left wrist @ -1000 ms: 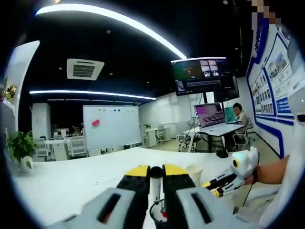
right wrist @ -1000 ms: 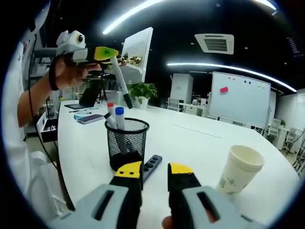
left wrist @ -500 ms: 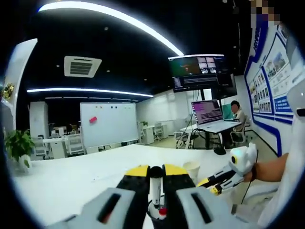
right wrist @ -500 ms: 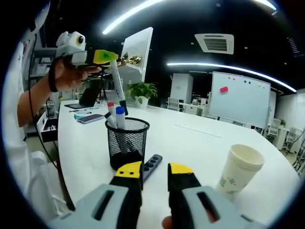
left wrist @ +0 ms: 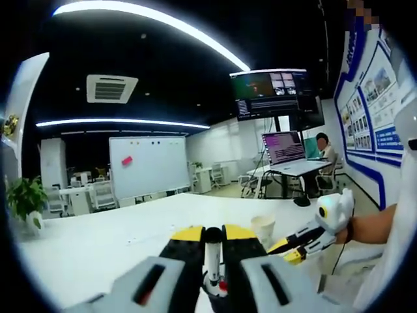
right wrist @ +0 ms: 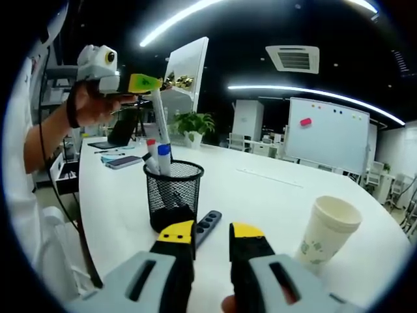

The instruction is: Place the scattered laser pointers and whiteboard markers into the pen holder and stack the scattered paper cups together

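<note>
In the right gripper view my left gripper point(right wrist: 144, 83) hangs above the black mesh pen holder point(right wrist: 172, 192), shut on a white marker point(right wrist: 158, 114) that points almost straight down, its lower end at the holder's rim. A red-capped marker point(right wrist: 151, 146) and a blue-capped marker point(right wrist: 163, 154) stand in the holder. A black laser pointer point(right wrist: 207, 225) lies beside its base. A paper cup point(right wrist: 331, 231) stands to the right. My right gripper point(right wrist: 212, 236) is open and holds nothing. In the left gripper view the held marker point(left wrist: 212, 254) sits between the left gripper point(left wrist: 212, 233) fingers, with the cup point(left wrist: 264, 229) and right gripper point(left wrist: 291, 251) beyond.
The white table point(right wrist: 111, 215) curves away; a phone point(right wrist: 124, 162) and a laptop point(right wrist: 120, 137) lie at its far left end, near a potted plant point(right wrist: 195, 124). A whiteboard point(right wrist: 329, 137) stands behind. A person sits at a distant desk point(left wrist: 322, 147).
The left gripper has swung the marker from a slant to nearly upright and brought its lower end down to the holder's mouth. The right gripper has stayed put.
</note>
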